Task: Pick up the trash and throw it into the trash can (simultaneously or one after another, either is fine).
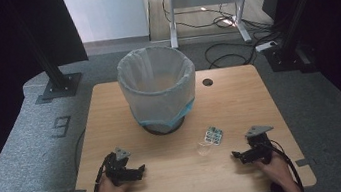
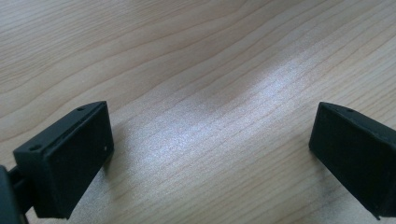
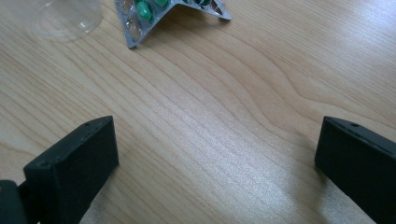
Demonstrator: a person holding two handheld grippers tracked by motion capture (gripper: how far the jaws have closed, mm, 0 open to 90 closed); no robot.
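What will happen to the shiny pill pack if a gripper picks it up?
The pill pack looks thin and foil-backed, so it is probably light and may bend. It lies nearly flat on the table, so the jaws might slip before catching an edge. It seems unlikely to roll.

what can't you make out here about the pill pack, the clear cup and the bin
- Pill pack: right gripper view's top edge cuts it off; pill count unclear.
- Clear cup: same edge crops it; in the high view too small and faint.
- Bin: high view, its liner hides whatever is inside.
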